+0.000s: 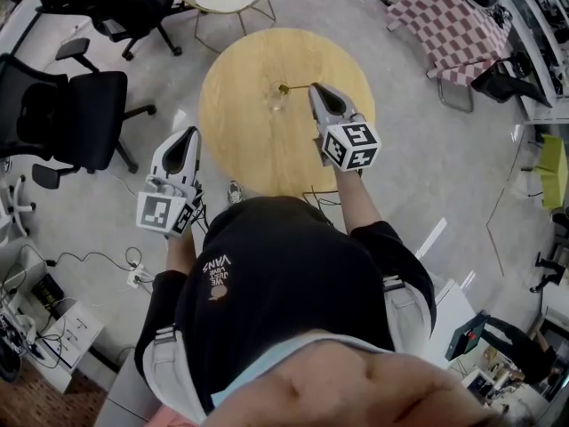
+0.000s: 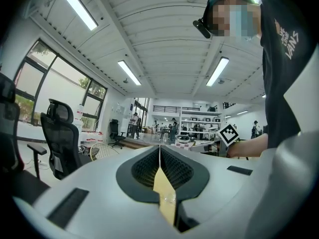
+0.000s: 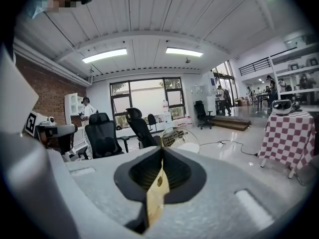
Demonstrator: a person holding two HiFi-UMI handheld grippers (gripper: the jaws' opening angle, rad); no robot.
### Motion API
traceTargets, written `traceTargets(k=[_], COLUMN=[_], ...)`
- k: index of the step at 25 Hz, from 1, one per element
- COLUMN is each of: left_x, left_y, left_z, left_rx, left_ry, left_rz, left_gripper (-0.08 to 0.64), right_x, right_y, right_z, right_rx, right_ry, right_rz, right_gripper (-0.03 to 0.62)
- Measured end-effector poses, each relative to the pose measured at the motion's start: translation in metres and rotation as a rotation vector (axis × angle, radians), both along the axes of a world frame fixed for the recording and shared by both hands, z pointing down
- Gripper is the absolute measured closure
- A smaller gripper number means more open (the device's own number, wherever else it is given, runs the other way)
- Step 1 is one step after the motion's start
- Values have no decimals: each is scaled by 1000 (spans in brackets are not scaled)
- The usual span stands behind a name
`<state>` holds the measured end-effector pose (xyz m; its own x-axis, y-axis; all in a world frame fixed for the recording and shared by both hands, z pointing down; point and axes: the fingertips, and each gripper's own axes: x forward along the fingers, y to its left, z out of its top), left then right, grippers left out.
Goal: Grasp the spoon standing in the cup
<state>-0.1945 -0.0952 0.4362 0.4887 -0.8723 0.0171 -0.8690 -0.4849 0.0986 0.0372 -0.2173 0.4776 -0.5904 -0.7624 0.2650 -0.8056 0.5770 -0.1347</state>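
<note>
Round wooden table (image 1: 240, 149): stands ahead of the person.

Left gripper (image 1: 188, 133): held off the table's edge at 8 o'clock, well apart from the cup (image 1: 277, 105). Jaws pressed together, nothing between them.

Right gripper (image 1: 314, 89): over the table, tips just beside the cup at its 2 o'clock. Jaws drawn together on the thin handle of the spoon (image 1: 286, 88).

Cup: clear glass, upright, near the table's centre.

Spoon: gold-coloured, its rounded end above the cup's rim at 12 o'clock. Its handle runs toward 3 o'clock into the right jaw tips.
</note>
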Motion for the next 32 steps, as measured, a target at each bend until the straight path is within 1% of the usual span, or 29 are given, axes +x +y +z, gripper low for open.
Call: traceTargets(k=[8, 17, 32], left_x=[13, 21, 49], left_y=[-8, -11, -14], left_z=[-3, -3, -4], left_rx=[0, -2, 3], left_ry=[3, 4, 5], left_rz=[45, 95, 198], left_gripper=[555, 555, 555], right_x=[13, 26, 64], right_y=[10, 28, 61], right_z=[-24, -47, -56], right_rx=[32, 76, 94], right_ry=[-38, -58, -68], right_rz=[21, 44, 139], right_gripper=[591, 591, 591])
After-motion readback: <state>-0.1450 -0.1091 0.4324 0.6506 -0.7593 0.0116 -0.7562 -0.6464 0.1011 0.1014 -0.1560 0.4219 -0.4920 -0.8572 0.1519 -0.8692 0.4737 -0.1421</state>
